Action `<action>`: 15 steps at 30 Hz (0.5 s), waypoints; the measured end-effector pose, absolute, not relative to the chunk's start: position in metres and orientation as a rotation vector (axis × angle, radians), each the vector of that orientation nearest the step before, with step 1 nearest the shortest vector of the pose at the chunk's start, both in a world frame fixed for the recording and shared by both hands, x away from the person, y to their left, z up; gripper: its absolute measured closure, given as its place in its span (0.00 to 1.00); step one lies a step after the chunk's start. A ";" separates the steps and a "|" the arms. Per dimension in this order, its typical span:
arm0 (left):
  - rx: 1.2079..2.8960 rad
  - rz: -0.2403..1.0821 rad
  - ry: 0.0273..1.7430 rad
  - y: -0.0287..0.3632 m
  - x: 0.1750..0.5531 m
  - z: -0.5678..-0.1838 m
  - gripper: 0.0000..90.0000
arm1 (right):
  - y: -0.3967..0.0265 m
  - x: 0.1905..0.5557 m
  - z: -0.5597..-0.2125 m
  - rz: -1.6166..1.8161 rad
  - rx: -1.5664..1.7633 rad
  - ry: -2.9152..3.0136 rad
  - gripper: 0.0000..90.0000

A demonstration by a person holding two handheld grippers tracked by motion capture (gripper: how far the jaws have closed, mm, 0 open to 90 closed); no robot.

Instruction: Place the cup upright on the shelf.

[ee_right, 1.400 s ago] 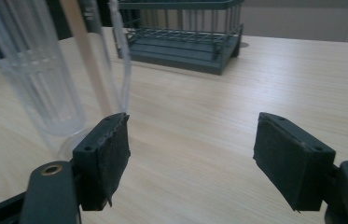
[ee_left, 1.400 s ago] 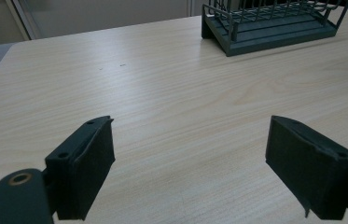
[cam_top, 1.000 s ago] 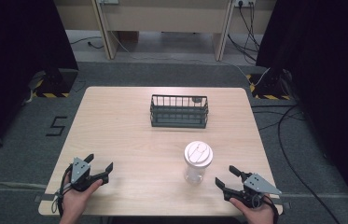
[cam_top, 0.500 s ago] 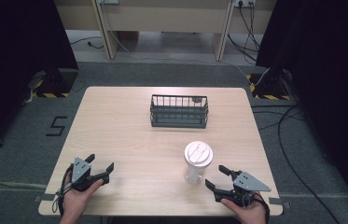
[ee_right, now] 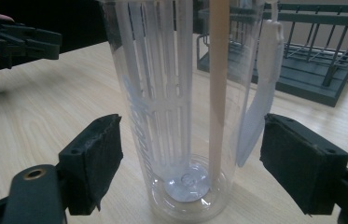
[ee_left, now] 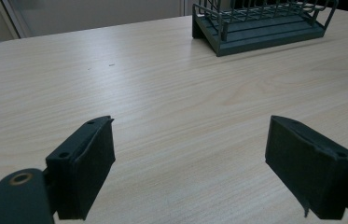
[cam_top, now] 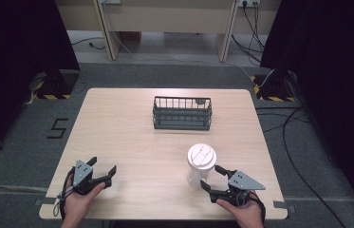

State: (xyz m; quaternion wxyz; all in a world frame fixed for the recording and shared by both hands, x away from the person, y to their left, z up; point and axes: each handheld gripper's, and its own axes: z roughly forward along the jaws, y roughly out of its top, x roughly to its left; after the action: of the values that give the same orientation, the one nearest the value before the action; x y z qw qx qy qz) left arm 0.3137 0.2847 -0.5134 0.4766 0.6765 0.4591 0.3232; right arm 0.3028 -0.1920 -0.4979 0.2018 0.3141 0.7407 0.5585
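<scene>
Clear plastic tumbler (cam_top: pixel 200 170) with a white lid, upright on the counter (cam_top: pixel 136 137) near its front edge, standing between the right claw's (cam_top: pixel 209 177) parted jaws, pads not touching.

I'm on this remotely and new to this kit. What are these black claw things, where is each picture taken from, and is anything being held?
A person holds a two-jaw hand gripper in each hand. The overhead picture looks down on the wooden table; the other two come from cameras riding on each gripper. On the table stand a dark wire basket and a clear plastic cup with a white lid. The left gripper is open over bare wood. The right gripper has just been opening; the cup stands between its jaws, pads apart from it. Nothing is held.
</scene>
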 end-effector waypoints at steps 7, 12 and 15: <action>1.654 0.790 1.119 0.285 0.314 -0.513 0.17 | -0.185 0.308 -0.501 1.557 0.892 2.078 0.22; 1.649 0.787 1.119 0.284 0.314 -0.514 0.17 | -0.177 0.314 -0.503 1.553 0.882 2.091 0.21; 1.651 0.787 1.118 0.284 0.314 -0.514 0.17 | -0.174 0.316 -0.504 1.543 0.884 2.095 0.20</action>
State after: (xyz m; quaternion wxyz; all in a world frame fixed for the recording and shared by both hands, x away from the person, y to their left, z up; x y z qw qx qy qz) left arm 0.3139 0.2843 -0.5135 0.4787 0.6762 0.4580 0.3223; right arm 0.3163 -0.1742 -0.5037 0.1955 0.3154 0.7476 0.5507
